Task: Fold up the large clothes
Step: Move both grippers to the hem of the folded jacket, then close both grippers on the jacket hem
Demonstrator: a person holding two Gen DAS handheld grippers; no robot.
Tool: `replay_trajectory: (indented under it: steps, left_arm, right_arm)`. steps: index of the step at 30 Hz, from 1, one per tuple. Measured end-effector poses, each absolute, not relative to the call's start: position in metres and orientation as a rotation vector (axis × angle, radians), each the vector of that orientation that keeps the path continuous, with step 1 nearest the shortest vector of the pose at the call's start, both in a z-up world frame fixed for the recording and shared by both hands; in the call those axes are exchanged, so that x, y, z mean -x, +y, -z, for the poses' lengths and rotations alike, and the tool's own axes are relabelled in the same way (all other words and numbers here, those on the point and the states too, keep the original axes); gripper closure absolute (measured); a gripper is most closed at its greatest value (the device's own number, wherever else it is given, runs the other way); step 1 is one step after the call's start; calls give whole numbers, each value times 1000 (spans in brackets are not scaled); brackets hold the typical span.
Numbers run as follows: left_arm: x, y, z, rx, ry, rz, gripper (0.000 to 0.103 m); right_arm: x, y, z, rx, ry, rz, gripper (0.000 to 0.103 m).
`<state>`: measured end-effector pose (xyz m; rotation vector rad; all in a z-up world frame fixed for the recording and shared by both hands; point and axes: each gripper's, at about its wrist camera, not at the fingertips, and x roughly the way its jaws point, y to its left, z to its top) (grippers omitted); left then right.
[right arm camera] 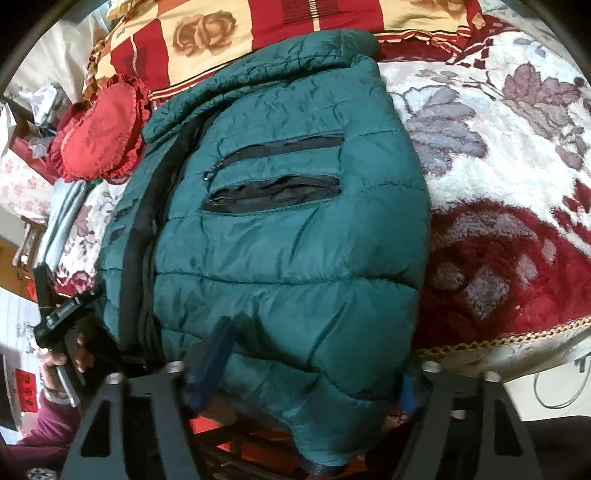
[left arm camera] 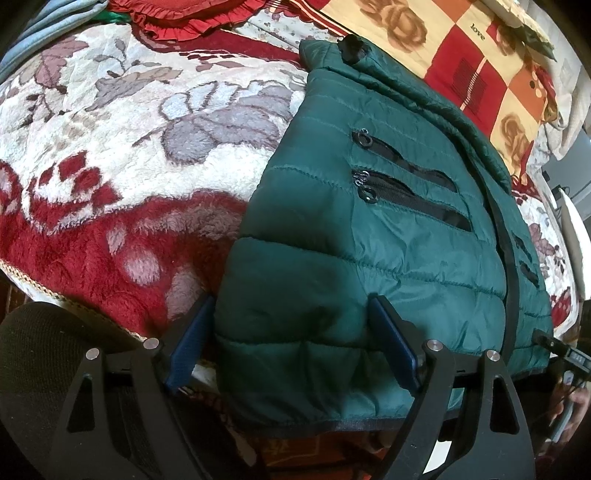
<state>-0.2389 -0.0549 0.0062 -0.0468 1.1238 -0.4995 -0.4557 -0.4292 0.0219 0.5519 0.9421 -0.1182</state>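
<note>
While the green puffer jacket [left arm camera: 369,229] lies spread on the bed's floral fleece blanket [left arm camera: 110,147], its hem hangs over the bed's near edge toward both cameras. In the left wrist view the left gripper [left arm camera: 291,336] has its two blue-padded fingers [left arm camera: 184,354] set wide apart, straddling the jacket's lower corner at 6 o'clock; the fabric bulges between them, and neither pad visibly pinches it. Two black zippered pockets [left arm camera: 410,188] sit near the middle of the quilted panel, and a black zipper strip [left arm camera: 511,280] runs down the jacket toward 4 o'clock. In the right wrist view the right gripper [right arm camera: 314,362] also stands spread, one blue finger [right arm camera: 210,362] resting against the jacket at 7 o'clock and the other mostly hidden behind the hem at 5 o'clock (only a sliver of blue shows). The jacket fills the centre of that view, collar toward 12 o'clock. A red ruffled cushion [right arm camera: 99,129] lies at 10 o'clock beside the jacket, and a patchwork quilt [right arm camera: 207,33] with rose squares lies beyond the collar at 12 o'clock. At 8 o'clock the person's left hand [right arm camera: 62,362] holds the other gripper's handle.
</note>
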Motion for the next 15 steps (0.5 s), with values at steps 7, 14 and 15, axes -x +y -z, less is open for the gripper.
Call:
replay_trajectory:
  steps: [7, 14, 15]
  left_arm:
    - [242, -62, -4, 21, 1165, 567, 36]
    - [242, -60, -30, 42, 1134, 639, 87]
    - [240, -58, -34, 62, 1132, 654, 88]
  right_arm:
    - [457, -423, -33, -458, 911, 124, 76]
    - [462, -436, -60, -546, 796, 41, 84]
    - [461, -440, -66, -563, 776, 25, 85]
